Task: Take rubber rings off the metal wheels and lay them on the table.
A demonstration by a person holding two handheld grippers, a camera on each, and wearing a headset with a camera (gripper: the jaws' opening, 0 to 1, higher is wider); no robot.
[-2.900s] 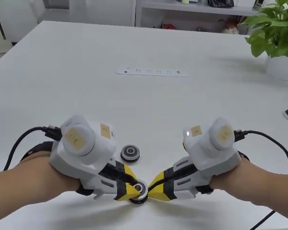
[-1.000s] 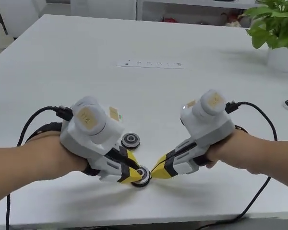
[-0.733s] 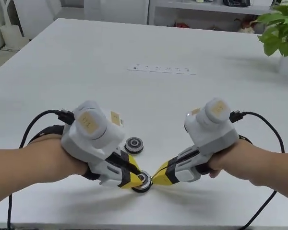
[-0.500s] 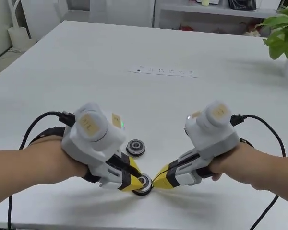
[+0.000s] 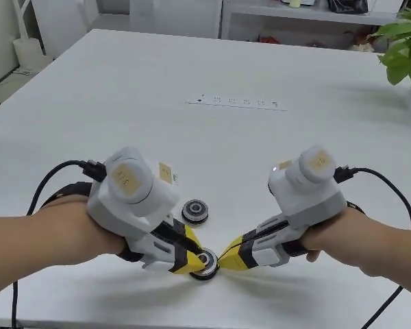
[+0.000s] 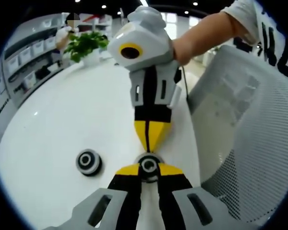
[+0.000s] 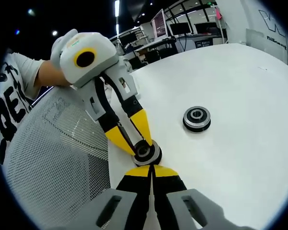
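A small metal wheel with a black rubber ring (image 5: 205, 262) (image 6: 149, 165) (image 7: 147, 153) lies near the table's front edge. My left gripper (image 5: 195, 258) (image 6: 150, 168) is shut on it, one yellow jaw on each side. From the opposite side, my right gripper (image 5: 225, 258) (image 7: 152, 169) has its jaws pressed together at the wheel's rim, pinching the edge of the black ring. A second ringed wheel (image 5: 194, 211) (image 6: 89, 162) (image 7: 197, 118) lies flat on the table just beyond, touched by nothing.
A white power strip (image 5: 236, 103) lies farther back on the white table (image 5: 192, 137). A potted plant (image 5: 407, 51) stands at the back right. Cables trail from both grippers. A mesh chair back (image 6: 249, 139) stands at the table's near edge.
The head camera has shifted, so the whole picture has moved. Both grippers stay at the same wheel with their hold unchanged, and the second wheel has not moved.
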